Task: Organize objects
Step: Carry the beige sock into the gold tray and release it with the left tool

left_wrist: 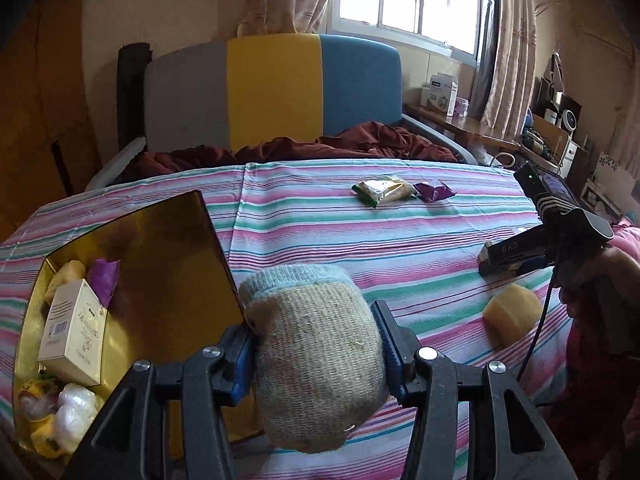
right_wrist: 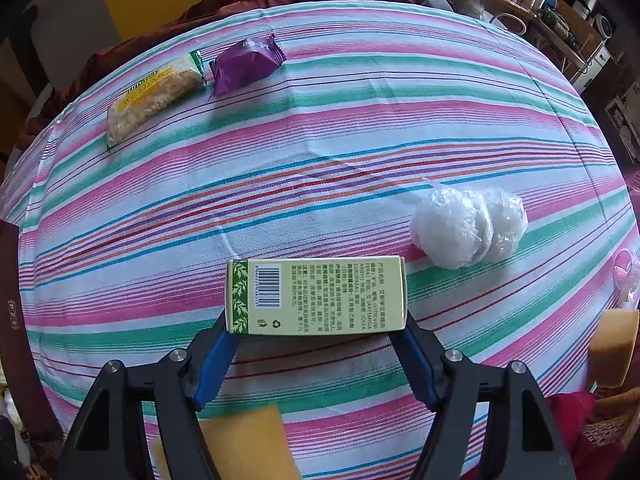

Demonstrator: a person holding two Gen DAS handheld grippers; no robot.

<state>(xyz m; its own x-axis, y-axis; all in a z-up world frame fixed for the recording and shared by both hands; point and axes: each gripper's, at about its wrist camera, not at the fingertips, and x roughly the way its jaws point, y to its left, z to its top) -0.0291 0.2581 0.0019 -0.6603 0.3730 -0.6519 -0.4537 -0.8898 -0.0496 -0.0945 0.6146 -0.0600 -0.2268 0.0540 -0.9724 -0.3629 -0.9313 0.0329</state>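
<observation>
My left gripper is shut on a beige knitted roll with a pale blue cuff, held just right of an open gold tin. The tin holds a cream carton, a purple packet and wrapped items. My right gripper is closed around a green carton with a barcode on the striped cloth. The right gripper also shows in the left wrist view. A yellow sponge lies near it.
A green-edged snack pack and a purple packet lie at the far side of the cloth. A clear-wrapped white bundle lies to the right of the carton. Yellow sponge pieces sit at the near edge. A headboard stands behind.
</observation>
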